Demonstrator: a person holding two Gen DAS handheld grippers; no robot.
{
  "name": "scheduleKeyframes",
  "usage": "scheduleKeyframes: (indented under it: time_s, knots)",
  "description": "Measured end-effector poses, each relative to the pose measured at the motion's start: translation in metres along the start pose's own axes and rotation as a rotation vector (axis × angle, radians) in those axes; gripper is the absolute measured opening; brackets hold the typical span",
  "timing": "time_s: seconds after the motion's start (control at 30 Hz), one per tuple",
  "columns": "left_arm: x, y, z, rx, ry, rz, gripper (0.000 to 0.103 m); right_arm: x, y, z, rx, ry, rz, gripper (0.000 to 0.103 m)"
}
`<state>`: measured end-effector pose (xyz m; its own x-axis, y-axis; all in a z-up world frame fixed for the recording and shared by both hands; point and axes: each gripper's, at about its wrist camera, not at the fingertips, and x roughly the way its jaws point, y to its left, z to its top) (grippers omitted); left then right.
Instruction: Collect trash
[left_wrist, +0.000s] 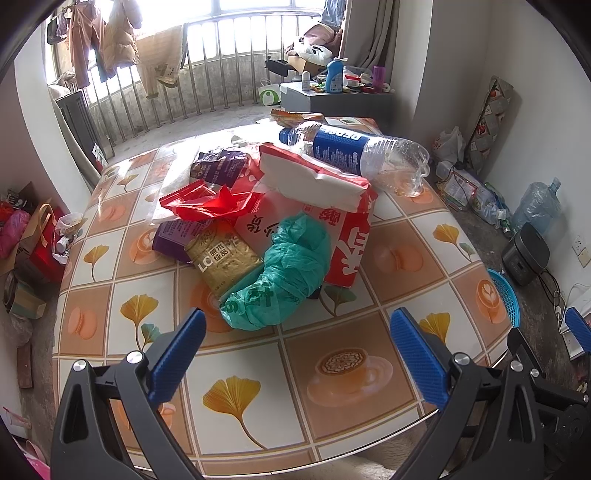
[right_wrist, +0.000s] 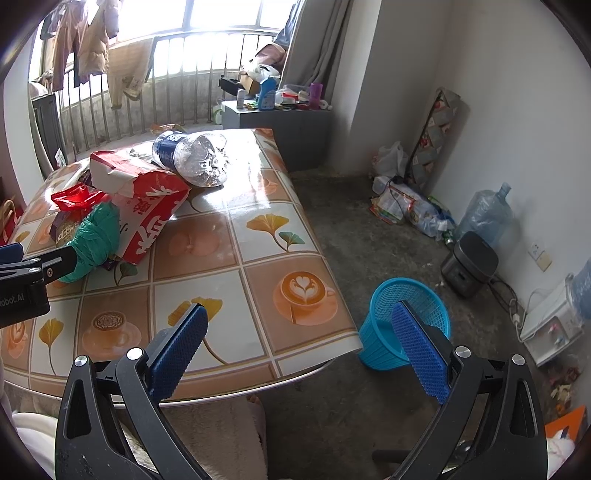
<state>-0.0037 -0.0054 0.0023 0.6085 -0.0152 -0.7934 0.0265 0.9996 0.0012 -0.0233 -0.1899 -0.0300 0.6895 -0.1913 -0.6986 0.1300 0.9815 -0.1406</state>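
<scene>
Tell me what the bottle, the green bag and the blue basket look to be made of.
Bottle: clear thin plastic, glossy, see-through with dented walls. Green bag: thin plastic film, likely, crumpled into soft creases with a slight sheen. Blue basket: rigid moulded plastic, apparently, with an open lattice wall and a matte look.

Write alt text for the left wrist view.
Open left tongs hover over a table covered in a ginkgo-leaf cloth, facing a trash pile: a crumpled green plastic bag nearest, red packaging, a gold wrapper and an empty Pepsi bottle on top.
</scene>
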Motion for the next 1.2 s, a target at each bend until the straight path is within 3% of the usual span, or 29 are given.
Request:
scheduleKeyframes:
  time_s: [0.97,1.2]
  knots:
    - [0.0,0.001,-0.001,0.001,0.004,0.001,0.098,-0.002,-0.005,0.005,0.02,-0.015,-0.014,0.095]
    - [0.01,0.009,-0.002,-0.006,0.018,-0.002,0.098,-0.005,-0.003,0.012,0.043,-0.063,0.005,0.095]
